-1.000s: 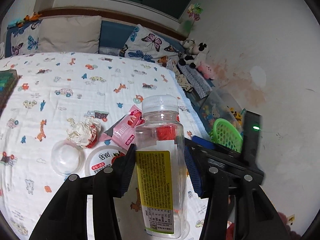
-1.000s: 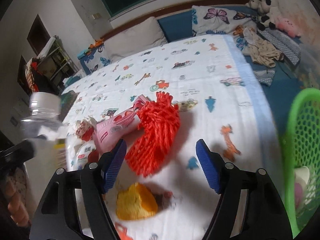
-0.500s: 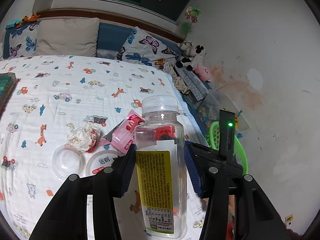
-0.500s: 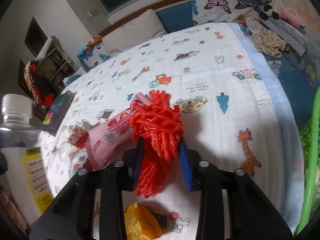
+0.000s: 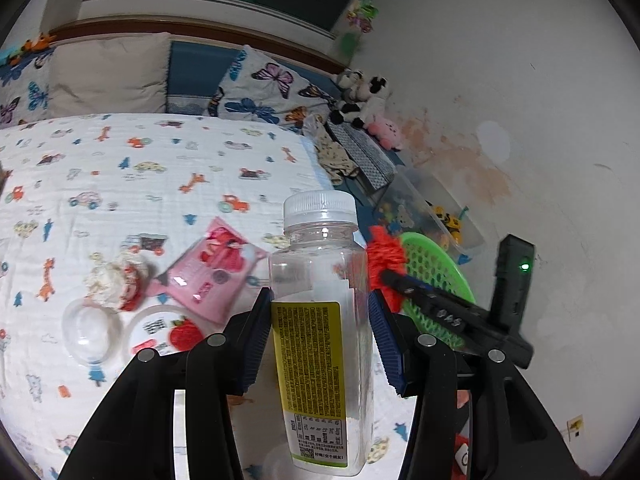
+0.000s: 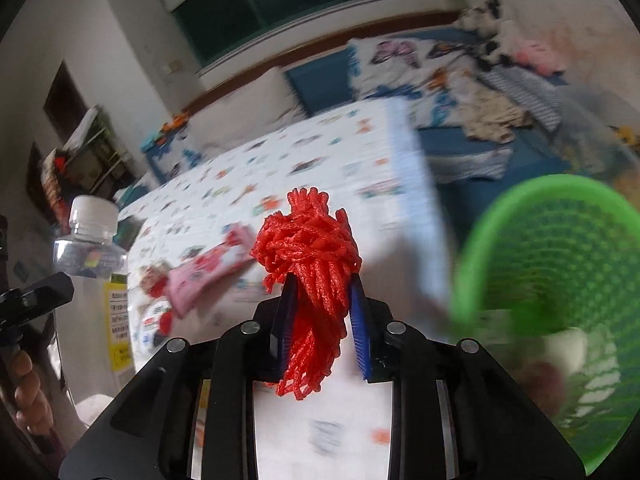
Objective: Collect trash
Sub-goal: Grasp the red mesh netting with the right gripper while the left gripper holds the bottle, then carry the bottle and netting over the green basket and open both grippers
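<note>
The red mesh bundle (image 6: 310,280) is held clenched in the right gripper (image 6: 320,320), the green basket (image 6: 560,280) lying near at 3 o'clock, while the upright clear bottle (image 5: 320,320) is clamped in the left gripper (image 5: 320,340), farther off.

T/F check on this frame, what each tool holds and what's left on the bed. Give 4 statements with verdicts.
1. The left tool grips a clear bottle with a white cap. True.
2. The right tool is open. False: it is shut on the red mesh net.
3. The pink wrapper lies in the green basket. False: it lies on the bed sheet.
4. The bottle looks empty. True.
</note>
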Demonstrator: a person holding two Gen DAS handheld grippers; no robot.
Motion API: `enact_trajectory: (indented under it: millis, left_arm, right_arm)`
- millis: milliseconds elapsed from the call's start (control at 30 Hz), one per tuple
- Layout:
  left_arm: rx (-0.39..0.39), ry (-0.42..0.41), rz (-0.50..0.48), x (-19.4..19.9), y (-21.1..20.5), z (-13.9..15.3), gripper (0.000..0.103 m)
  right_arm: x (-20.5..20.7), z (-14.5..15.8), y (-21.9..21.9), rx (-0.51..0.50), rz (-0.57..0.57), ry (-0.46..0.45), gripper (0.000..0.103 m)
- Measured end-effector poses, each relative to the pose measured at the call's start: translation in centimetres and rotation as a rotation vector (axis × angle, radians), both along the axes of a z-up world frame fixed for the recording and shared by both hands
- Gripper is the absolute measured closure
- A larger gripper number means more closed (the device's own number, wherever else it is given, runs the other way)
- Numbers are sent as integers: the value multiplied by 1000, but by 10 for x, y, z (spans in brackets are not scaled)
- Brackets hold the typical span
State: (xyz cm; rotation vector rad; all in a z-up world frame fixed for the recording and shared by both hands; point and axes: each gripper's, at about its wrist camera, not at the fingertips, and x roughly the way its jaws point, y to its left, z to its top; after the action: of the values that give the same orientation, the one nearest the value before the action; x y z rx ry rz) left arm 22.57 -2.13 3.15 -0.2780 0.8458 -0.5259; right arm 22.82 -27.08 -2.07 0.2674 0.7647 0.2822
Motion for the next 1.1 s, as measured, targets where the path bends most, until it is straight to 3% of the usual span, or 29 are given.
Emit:
enact_trajectory:
  millis: [333, 533, 600, 633, 867, 1100]
  left_arm:
    - [10, 15, -122, 13, -71, 5, 55]
    - [34, 14, -187, 25, -121, 10, 55]
    - [39, 18, -212, 31, -139, 10, 55]
    - [42, 19, -220, 33, -147, 10, 55]
    - [84, 53, -289, 52, -210, -4, 55]
    - [135, 45, -348, 62, -268, -21, 55]
  right_arm:
    - [-19, -18, -103, -121, -196, 38, 74]
    - [-20, -40, -144, -123, -270, 76, 69]
    - [-19, -45, -153, -108, -280, 81, 52]
    - [-20, -47, -158, -107, -290, 81, 50]
    - [-30, -46, -175, -99, -306, 60, 44]
    - [-64, -28, -186, -147, -334, -26, 39]
